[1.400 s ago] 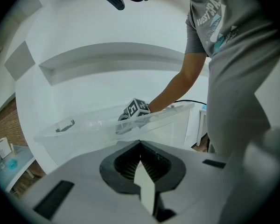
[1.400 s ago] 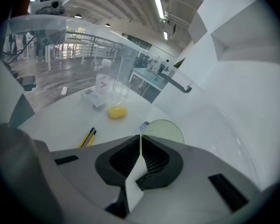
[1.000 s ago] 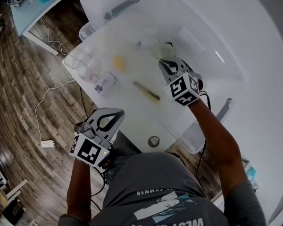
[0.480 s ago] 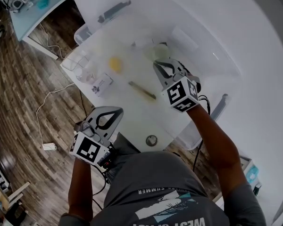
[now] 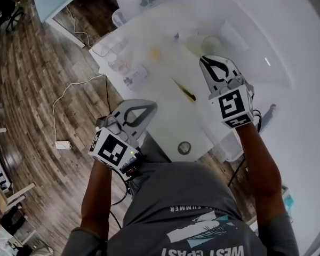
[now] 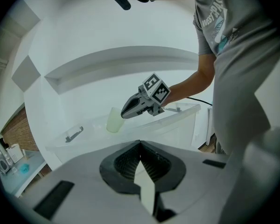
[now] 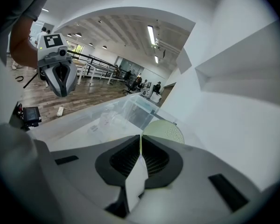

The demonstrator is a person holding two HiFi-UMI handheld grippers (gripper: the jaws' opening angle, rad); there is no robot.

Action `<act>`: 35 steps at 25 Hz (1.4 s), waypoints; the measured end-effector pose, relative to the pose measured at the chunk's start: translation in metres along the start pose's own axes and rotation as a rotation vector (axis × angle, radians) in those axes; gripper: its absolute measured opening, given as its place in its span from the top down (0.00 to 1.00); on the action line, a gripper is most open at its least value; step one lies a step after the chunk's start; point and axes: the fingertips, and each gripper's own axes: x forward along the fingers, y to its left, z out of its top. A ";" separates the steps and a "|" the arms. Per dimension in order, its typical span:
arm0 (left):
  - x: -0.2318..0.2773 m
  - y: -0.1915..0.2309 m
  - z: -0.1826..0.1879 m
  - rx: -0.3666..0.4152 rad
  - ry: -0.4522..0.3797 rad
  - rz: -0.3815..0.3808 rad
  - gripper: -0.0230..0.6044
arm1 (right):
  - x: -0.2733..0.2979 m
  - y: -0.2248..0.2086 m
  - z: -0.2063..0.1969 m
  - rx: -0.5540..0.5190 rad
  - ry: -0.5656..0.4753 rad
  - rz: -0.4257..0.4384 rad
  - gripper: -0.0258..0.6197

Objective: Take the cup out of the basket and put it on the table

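A pale green cup (image 5: 210, 45) hangs above the clear plastic basket (image 5: 111, 49), with my right gripper (image 5: 204, 58) shut on its rim. The right gripper view shows the cup (image 7: 165, 131) just beyond the closed jaws of my right gripper (image 7: 140, 136), its thin wall pinched between them. From the left gripper view, the cup (image 6: 114, 121) dangles upright from the right gripper (image 6: 123, 113) over the basket (image 6: 177, 114). My left gripper (image 5: 151, 106) is shut on nothing, off the table's near edge and level with my waist; its jaws meet in the left gripper (image 6: 140, 143) view.
In the basket lie a yellow object (image 5: 155, 54), a yellow-green stick (image 5: 184, 90), a small packet (image 5: 134, 77) and clear cups (image 5: 119, 63). A round grommet (image 5: 184, 148) sits near the white table's front edge. Cables and a power strip (image 5: 63, 144) lie on the wooden floor.
My right gripper has risen with the cup, which now hangs clear above the basket. The left gripper has stayed about where it was.
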 end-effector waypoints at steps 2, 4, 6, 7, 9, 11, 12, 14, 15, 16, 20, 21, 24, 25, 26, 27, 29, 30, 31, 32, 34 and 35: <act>-0.003 -0.001 0.000 0.000 -0.001 0.005 0.95 | -0.007 0.002 0.010 -0.001 -0.019 -0.003 0.92; -0.004 -0.002 -0.001 0.001 -0.002 0.010 0.95 | -0.014 0.004 0.018 0.000 -0.037 -0.006 0.92; -0.006 -0.004 -0.001 0.001 -0.003 0.013 0.95 | -0.022 0.006 0.027 -0.003 -0.054 -0.010 0.92; -0.007 -0.005 -0.001 0.002 -0.004 0.015 0.95 | -0.026 0.008 0.031 -0.005 -0.062 -0.012 0.92; -0.009 -0.006 0.000 0.005 -0.006 0.018 0.95 | -0.034 0.012 0.040 -0.008 -0.080 -0.013 0.92; -0.011 -0.007 0.001 0.008 -0.007 0.021 0.95 | -0.042 0.015 0.048 -0.023 -0.096 -0.013 0.92; -0.012 -0.008 0.001 0.009 -0.008 0.023 0.95 | -0.046 0.017 0.053 -0.037 -0.103 -0.012 0.92; -0.015 -0.010 0.001 0.011 -0.009 0.027 0.95 | -0.053 0.021 0.061 -0.052 -0.114 -0.014 0.92; -0.016 -0.010 0.000 0.011 -0.010 0.030 0.95 | -0.056 0.023 0.064 -0.054 -0.119 -0.015 0.92; -0.018 -0.011 0.000 0.011 -0.011 0.032 0.95 | -0.059 0.026 0.067 -0.058 -0.125 -0.012 0.92; -0.024 -0.014 -0.002 0.008 -0.012 0.042 0.95 | -0.071 0.035 0.080 -0.073 -0.144 -0.001 0.92; -0.025 -0.015 -0.003 0.007 -0.011 0.045 0.95 | -0.074 0.037 0.083 -0.074 -0.148 0.001 0.92; -0.027 -0.016 -0.005 0.008 -0.008 0.053 0.95 | -0.080 0.045 0.091 -0.076 -0.161 0.012 0.92; -0.028 -0.016 -0.005 0.012 -0.007 0.054 0.95 | -0.082 0.047 0.093 -0.075 -0.166 0.017 0.92; -0.029 -0.017 -0.005 0.014 -0.006 0.055 0.95 | -0.083 0.050 0.095 -0.075 -0.170 0.022 0.92; -0.029 -0.017 -0.006 0.014 -0.006 0.057 0.95 | -0.084 0.053 0.098 -0.074 -0.175 0.027 0.92; -0.030 -0.017 -0.007 0.012 -0.003 0.062 0.95 | -0.087 0.059 0.102 -0.073 -0.187 0.036 0.92; -0.030 -0.017 -0.007 0.007 -0.003 0.065 0.95 | -0.088 0.062 0.104 -0.073 -0.192 0.041 0.92; -0.031 -0.017 -0.007 0.002 -0.004 0.069 0.95 | -0.089 0.065 0.106 -0.074 -0.196 0.046 0.92; -0.031 -0.018 -0.007 0.001 -0.004 0.070 0.95 | -0.090 0.068 0.107 -0.074 -0.200 0.051 0.92; -0.032 -0.018 -0.007 0.008 -0.002 0.069 0.95 | -0.090 0.074 0.108 -0.072 -0.205 0.065 0.92; -0.032 -0.018 -0.007 0.011 -0.001 0.069 0.95 | -0.090 0.077 0.109 -0.071 -0.206 0.072 0.92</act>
